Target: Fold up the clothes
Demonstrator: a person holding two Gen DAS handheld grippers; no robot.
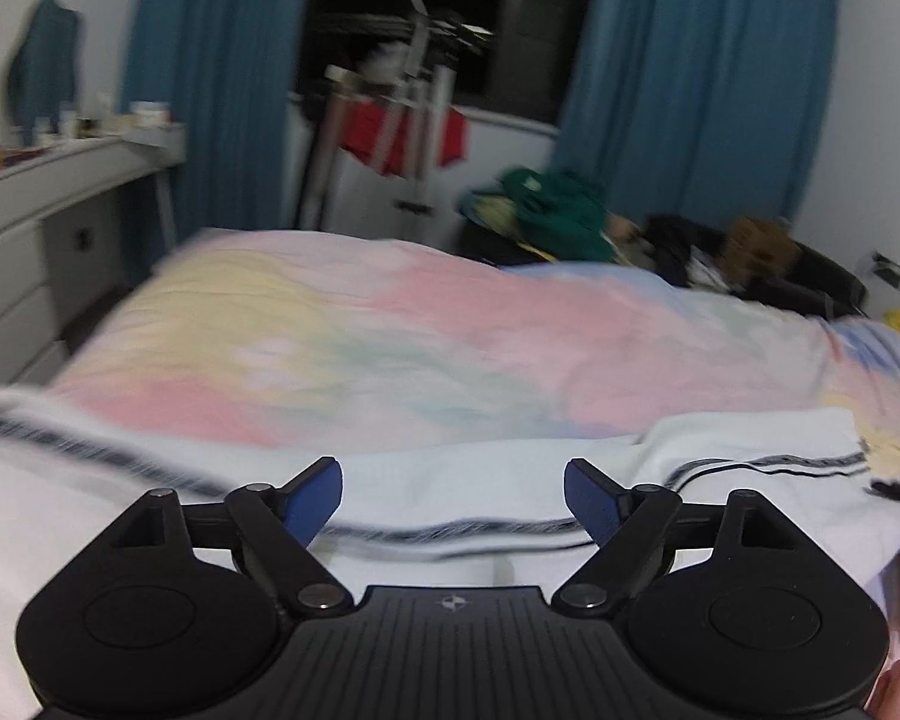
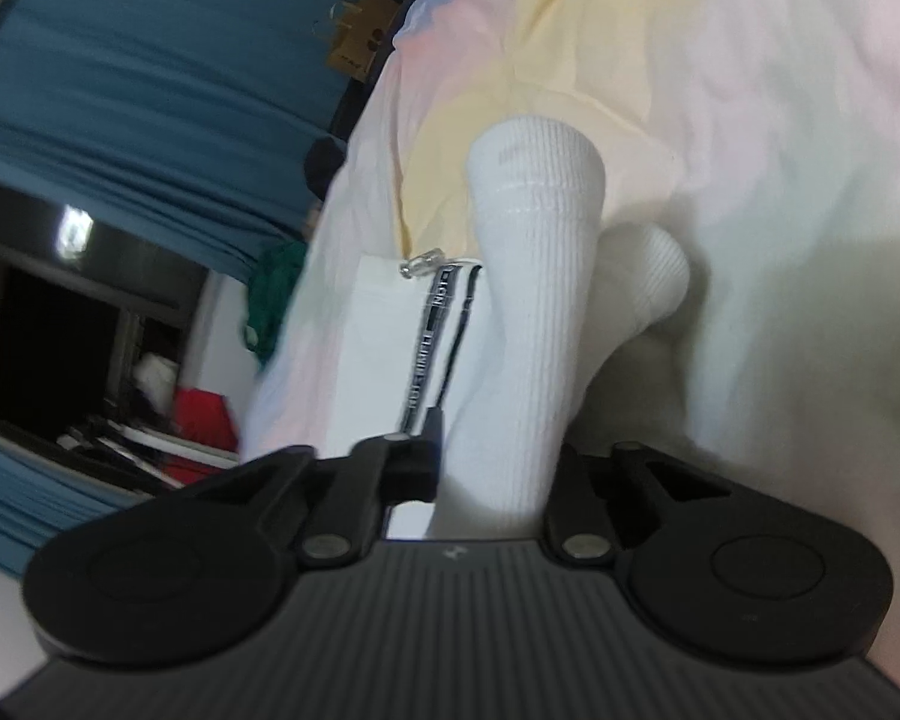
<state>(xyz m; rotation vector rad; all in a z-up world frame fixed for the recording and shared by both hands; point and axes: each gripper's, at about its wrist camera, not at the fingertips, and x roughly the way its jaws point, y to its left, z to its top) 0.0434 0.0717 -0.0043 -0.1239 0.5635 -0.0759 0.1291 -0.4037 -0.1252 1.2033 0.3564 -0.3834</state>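
A white cloth with dark stripes (image 1: 750, 444) lies across the near part of a pastel tie-dye bedspread (image 1: 390, 330). My left gripper (image 1: 453, 480) hovers just over this cloth, open, its blue pads (image 1: 312, 498) wide apart with nothing between them. In the right wrist view my right gripper (image 2: 495, 468) is shut on a white ribbed sock (image 2: 534, 252), which stretches away from the jaws over the bedspread (image 2: 720, 60). A second rounded white sock end (image 2: 648, 282) shows right beside it. The striped cloth (image 2: 384, 348) lies to the sock's left.
A white dresser (image 1: 42, 228) stands left of the bed. Beyond the foot are a drying rack with a red garment (image 1: 408, 132), a heap of green clothes (image 1: 546, 204), dark bags (image 1: 798, 276) and blue curtains (image 1: 690, 90). A person's hand (image 1: 897, 690) shows at the lower right.
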